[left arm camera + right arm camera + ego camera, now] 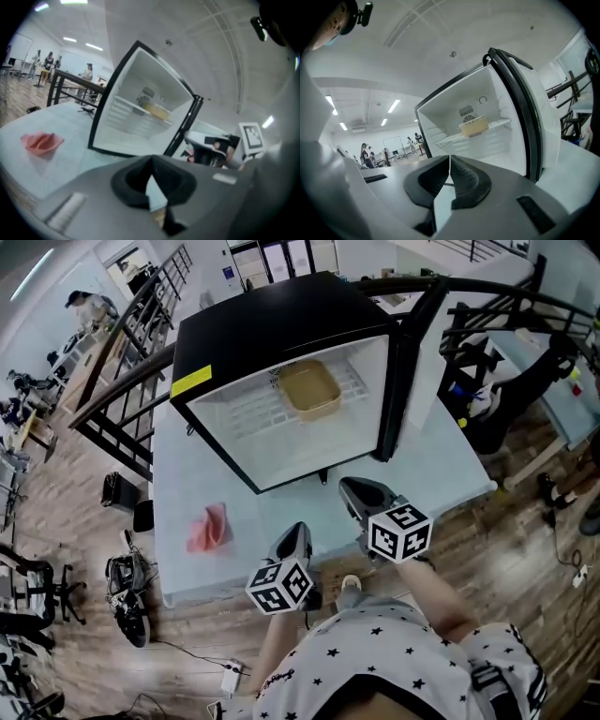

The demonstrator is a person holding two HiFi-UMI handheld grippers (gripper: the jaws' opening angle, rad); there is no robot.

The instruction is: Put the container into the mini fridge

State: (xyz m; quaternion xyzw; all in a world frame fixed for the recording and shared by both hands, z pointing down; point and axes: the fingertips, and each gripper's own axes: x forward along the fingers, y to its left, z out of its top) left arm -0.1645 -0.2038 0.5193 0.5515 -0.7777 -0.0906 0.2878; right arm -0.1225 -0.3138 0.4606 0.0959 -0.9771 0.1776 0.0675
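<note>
The container (310, 389) is sitting on the shelf inside the mini fridge (272, 320), straight ahead of the left hand-held gripper (298, 532) and the right hand-held gripper (350, 487), both pinching closed on nothing, the right one waiting nearer the open door (401, 381).

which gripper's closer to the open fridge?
The right gripper: its tips are just short of the fridge opening. The left gripper sits further back, nearer the pink cloth.

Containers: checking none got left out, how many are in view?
1: the tan container sits on the shelf inside the open mini fridge. None shows on the table; others could be hidden.
</note>
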